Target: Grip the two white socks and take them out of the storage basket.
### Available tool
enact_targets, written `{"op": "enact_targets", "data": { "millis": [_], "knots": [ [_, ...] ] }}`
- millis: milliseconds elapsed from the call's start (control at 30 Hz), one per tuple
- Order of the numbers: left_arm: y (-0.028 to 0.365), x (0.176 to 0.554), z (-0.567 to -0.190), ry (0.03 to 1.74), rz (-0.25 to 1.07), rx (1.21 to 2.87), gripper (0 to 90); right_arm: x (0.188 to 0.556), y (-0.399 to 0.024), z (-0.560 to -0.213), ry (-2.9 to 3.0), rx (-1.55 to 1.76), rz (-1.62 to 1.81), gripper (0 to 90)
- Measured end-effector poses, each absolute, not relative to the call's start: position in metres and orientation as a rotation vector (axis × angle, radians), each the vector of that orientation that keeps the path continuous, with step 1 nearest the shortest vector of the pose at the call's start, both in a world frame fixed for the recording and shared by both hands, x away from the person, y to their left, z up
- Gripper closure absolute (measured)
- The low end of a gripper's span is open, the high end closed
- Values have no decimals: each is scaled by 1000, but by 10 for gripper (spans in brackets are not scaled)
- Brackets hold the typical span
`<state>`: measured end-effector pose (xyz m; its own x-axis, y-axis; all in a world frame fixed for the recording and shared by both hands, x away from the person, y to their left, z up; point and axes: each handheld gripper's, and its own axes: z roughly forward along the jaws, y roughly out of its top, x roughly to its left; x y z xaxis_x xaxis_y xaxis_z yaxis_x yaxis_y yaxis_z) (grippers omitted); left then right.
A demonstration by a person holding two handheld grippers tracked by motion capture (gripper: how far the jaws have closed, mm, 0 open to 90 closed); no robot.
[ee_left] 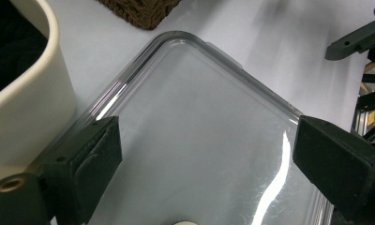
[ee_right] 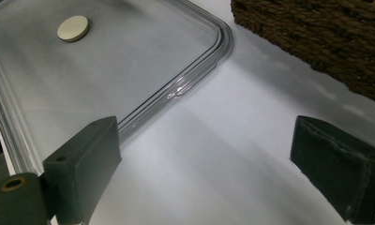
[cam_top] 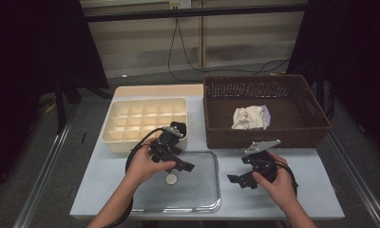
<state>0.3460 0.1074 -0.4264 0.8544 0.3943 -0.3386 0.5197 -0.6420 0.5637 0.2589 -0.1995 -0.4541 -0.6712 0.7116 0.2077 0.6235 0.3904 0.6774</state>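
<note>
Disc lying loose in clear tray, both grippers released

Small cream disc (cam_top: 171, 179) lies flat in the clear tray (cam_top: 202, 202), near its middle-left, touching nothing else. Left gripper (cam_top: 188, 166) hangs over the tray's far left part, just above and beside the disc; jaws wide apart, nothing between them. In the left gripper view the disc's edge (ee_left: 184, 222) shows at the bottom, between the jaws but lower down, clear of both pads. Right gripper (cam_top: 235, 180) sits over bare table (cam_top: 316, 190) just right of the tray, jaws spread, holding nothing. In the right gripper view the disc (ee_right: 73, 28) is well off to the upper left. Cream divided box (cam_top: 145, 118) stands behind the tray; wicker basket (cam_top: 266, 137) to the right holds a crumpled white cloth (cam_top: 249, 118).
</note>
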Motion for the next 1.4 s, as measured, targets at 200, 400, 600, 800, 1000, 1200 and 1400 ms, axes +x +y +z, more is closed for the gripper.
{"op": "enact_targets", "data": {
  "millis": [200,400,600,800,1000,1200,1400],
  "knots": [
    [110,345,-428,635,-219,2346,73,259,-202,-452,2520,1219,1138,85],
    [113,343,-429,614,-209,2344,55,259,-206,-450,2509,1242,1147,85],
    [116,344,-431,579,-227,2323,41,259,-206,-451,2522,1245,1137,85],
    [121,343,-430,594,-230,2316,36,260,-207,-447,2521,1246,1135,85],
    [124,344,-430,588,-237,2317,36,262,-213,-442,2502,1255,1148,85],
    [126,343,-430,581,-236,2292,36,266,-217,-436,2506,1248,1142,85],
    [125,342,-430,547,-210,2323,36,268,-220,-431,2507,1253,1133,85]
  ]
}}
